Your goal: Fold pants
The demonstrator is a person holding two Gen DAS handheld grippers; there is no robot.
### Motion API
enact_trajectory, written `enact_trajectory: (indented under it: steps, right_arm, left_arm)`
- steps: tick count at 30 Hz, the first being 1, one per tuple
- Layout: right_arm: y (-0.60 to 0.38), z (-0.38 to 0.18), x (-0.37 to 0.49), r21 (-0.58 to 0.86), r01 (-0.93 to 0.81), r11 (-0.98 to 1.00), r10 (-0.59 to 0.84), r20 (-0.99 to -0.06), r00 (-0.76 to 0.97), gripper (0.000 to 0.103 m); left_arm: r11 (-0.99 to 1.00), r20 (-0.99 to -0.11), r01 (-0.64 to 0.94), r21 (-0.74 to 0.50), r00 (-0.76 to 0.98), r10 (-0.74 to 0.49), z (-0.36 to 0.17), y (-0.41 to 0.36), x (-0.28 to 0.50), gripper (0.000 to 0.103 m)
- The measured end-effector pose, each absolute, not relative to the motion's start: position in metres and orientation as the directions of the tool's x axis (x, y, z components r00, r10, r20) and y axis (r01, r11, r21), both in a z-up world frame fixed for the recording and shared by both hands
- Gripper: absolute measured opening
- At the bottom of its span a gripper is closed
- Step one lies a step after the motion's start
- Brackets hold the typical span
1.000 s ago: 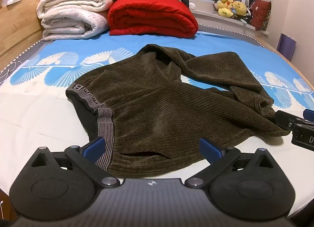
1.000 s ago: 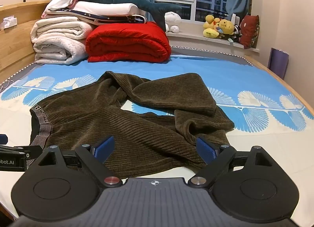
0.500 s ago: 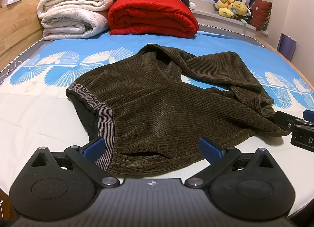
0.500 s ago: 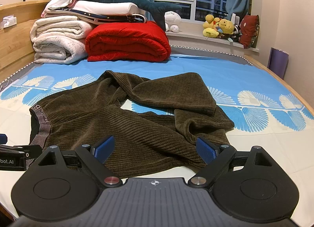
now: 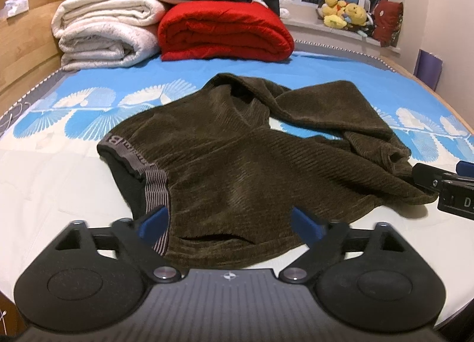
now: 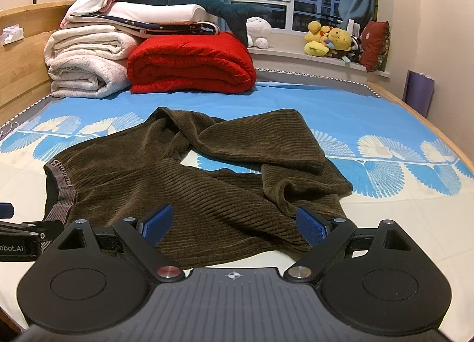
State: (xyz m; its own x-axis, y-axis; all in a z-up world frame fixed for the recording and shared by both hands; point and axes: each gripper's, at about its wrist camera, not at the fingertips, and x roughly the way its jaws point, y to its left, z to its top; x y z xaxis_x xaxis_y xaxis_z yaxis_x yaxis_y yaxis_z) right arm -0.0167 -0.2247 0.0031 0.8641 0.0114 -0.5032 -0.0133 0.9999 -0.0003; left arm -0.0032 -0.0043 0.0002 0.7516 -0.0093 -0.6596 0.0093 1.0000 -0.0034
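Dark brown corduroy pants (image 5: 237,149) lie crumpled on the bed, grey striped waistband (image 5: 155,185) to the left and the legs bunched to the right. My left gripper (image 5: 230,223) hovers at the near waist edge. Its jaws are closing, with fabric lying between the blue pads, which do not press on it. In the right wrist view the pants (image 6: 148,173) spread out ahead. My right gripper (image 6: 234,223) stands open over the near leg edge. Each gripper shows at the edge of the other's view: the right gripper (image 5: 444,185) and the left gripper (image 6: 20,232).
The bed sheet (image 5: 59,194) is white near me and blue-patterned farther back. A folded red blanket (image 5: 225,34), white blankets (image 5: 103,34) and a plush shark (image 6: 192,1) are stacked at the back. A wooden headboard (image 5: 23,51) runs along the left, and plush toys (image 6: 328,40) sit on the windowsill.
The left gripper's blue pads have drawn a little closer together over the pants' near edge. Both hands and the pants have stayed where they were.
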Motion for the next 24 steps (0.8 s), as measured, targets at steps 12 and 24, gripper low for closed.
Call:
enact_trajectory:
  steps: [12,24]
  right_arm:
    - [-0.268,0.016,-0.005,0.074,0.040,0.996,-0.002,-0.454,0.891,0.057]
    - [-0.379,-0.024,0.073,0.165,0.269,0.949,-0.118,-0.604,0.788,0.037]
  left_arm:
    - [0.983,-0.612,0.182,0.021,0.780,-0.131,0.040,0.044,0.042,0.044]
    - [0.944,-0.839,-0.170,-0.284,0.520,-0.159,-0.034,0.136,0.114,0.026]
